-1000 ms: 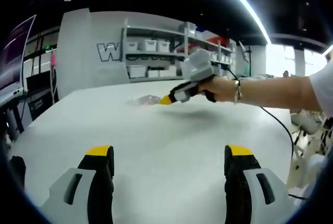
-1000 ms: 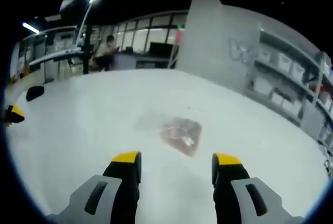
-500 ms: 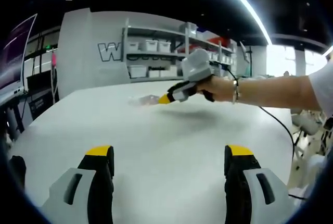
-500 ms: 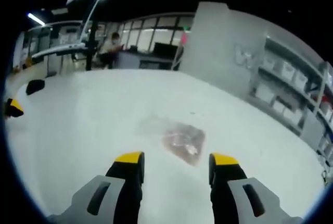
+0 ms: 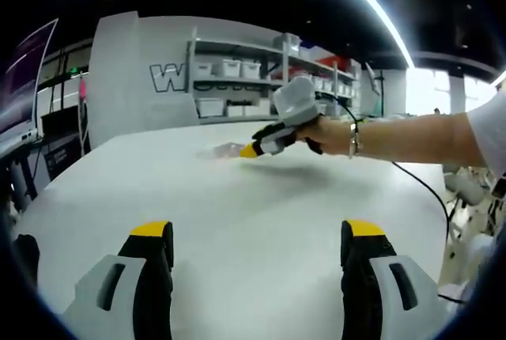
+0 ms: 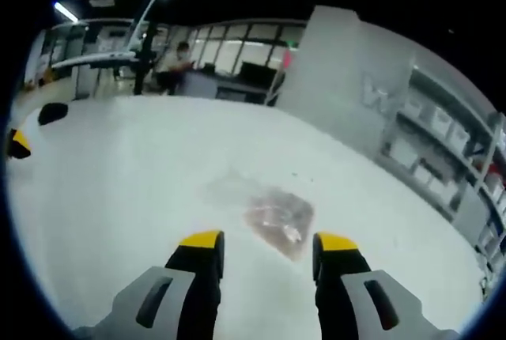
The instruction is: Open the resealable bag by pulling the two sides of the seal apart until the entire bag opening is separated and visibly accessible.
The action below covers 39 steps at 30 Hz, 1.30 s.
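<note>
right gripper (image 6: pixel 264 243) has crept closer to the bag over the last second, and its jaws have narrowed a bit, but they're spread with nothing between them. in the right gripper view the resealable bag (image 6: pixel 273 216) lies flat on the white table (image 6: pixel 118 182) just ahead of the tips, not touched; pinkish contents sit in the near part, a clear flap runs off to the far left. can't tell which edge carries the seal

left gripper (image 5: pixel 257 233) hasn't budged, jaws wide apart and empty, hanging over bare table well short of the bag. in its view the right gripper (image 5: pixel 251 150) shows held in a person's hand (image 5: pixel 332 134), yellow tips right at the bag (image 5: pixel 221 150)

read: approach phase, seal untouched, bag looks shut. right side seems close to a first pinch; left has to travel across before any pull-apart can start. thin film flat on the table, likely awkward to grab one layer
</note>
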Each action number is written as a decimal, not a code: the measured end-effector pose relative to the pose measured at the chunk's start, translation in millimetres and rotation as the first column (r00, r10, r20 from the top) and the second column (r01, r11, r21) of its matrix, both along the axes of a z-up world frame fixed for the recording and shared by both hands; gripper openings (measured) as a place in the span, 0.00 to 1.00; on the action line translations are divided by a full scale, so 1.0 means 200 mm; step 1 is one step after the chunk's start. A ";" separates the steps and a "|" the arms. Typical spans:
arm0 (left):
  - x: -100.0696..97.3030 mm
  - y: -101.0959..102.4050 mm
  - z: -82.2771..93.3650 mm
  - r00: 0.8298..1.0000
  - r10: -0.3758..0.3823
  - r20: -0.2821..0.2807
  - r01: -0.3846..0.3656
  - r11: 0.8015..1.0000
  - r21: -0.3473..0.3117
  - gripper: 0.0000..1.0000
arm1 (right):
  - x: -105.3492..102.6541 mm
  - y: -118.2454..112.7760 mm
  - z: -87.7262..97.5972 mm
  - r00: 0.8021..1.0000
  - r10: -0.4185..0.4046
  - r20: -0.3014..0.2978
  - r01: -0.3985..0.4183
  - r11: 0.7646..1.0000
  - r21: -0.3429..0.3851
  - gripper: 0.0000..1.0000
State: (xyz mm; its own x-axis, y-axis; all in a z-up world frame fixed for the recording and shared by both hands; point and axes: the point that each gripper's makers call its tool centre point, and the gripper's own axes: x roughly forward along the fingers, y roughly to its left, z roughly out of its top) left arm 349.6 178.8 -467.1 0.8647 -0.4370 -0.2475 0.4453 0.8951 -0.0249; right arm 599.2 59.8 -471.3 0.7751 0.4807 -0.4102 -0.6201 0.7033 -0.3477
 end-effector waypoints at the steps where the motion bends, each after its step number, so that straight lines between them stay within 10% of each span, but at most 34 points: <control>1: 0.00 0.00 0.00 1.000 0.000 0.000 0.000 1.000 0.001 0.85 | 0.00 0.00 0.01 1.000 0.002 0.005 -0.002 1.000 -0.006 0.43; 39: 0.01 0.05 -0.01 1.000 0.015 -0.006 -0.015 1.000 -0.010 0.85 | 0.08 0.17 -0.03 0.974 0.188 0.127 -0.146 0.947 -0.287 0.37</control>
State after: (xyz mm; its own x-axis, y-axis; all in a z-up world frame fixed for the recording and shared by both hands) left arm 351.5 188.4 -469.8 0.8698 -0.4265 -0.2480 0.4315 0.9014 -0.0369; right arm 615.5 92.8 -476.6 0.7561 0.4940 -0.4293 -0.6460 0.4581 -0.6106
